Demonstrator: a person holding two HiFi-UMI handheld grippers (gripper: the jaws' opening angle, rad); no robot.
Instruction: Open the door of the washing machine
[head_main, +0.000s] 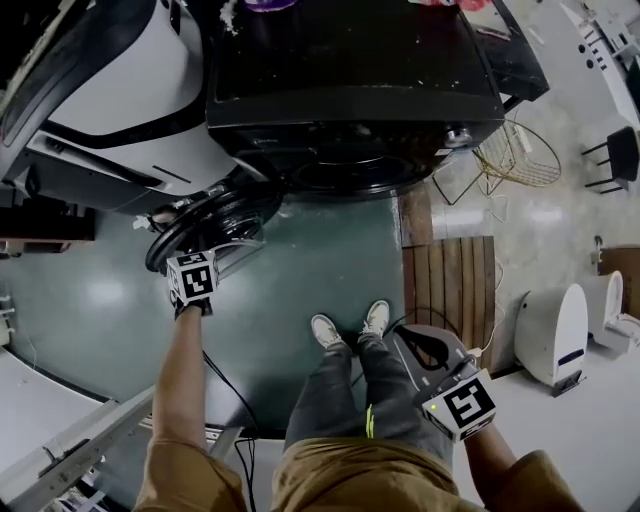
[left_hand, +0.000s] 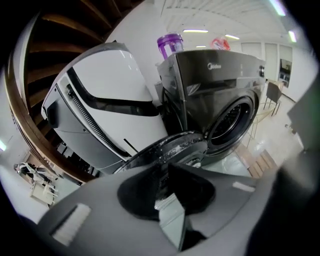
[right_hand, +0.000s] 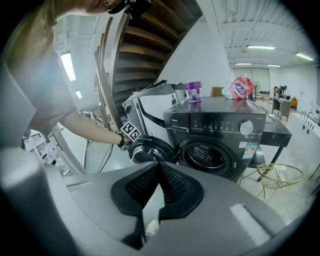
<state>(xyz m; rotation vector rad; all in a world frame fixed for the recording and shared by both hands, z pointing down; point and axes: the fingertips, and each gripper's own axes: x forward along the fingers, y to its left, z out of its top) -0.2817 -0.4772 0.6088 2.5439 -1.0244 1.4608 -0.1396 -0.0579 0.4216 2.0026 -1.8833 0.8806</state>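
1. Nearest the head camera, at five o'clock of its view, is the right gripper (right_hand: 159, 167). It is held low beside the person's legs and well away from the machine. Its jaws are together and hold nothing.
2. The person's shoes (head_main: 350, 325) stand on the dark green floor at the centre of that view, toes pointing to twelve o'clock.
3. The washing machine (head_main: 350, 60), a dark front-loader, fills the twelve o'clock area. The round mouth of its drum (right_hand: 205, 155) is uncovered, and the perforated metal inside is visible.
4. The door (head_main: 215, 215), a round dark-rimmed porthole, hangs at ten o'clock from the shoes. It is swung wide out to the left of the drum's mouth, on hinges at that side.
5. The left gripper (left_hand: 164, 170) reaches out at the end of an outstretched arm to the door's outer rim. Its jaws are drawn together with their tips right at the rim. Whether they nip the rim cannot be told.
6. Judged from this, the opening is done, because the door stands clear of the drum. At most, what remains is to take the left gripper away from the rim.
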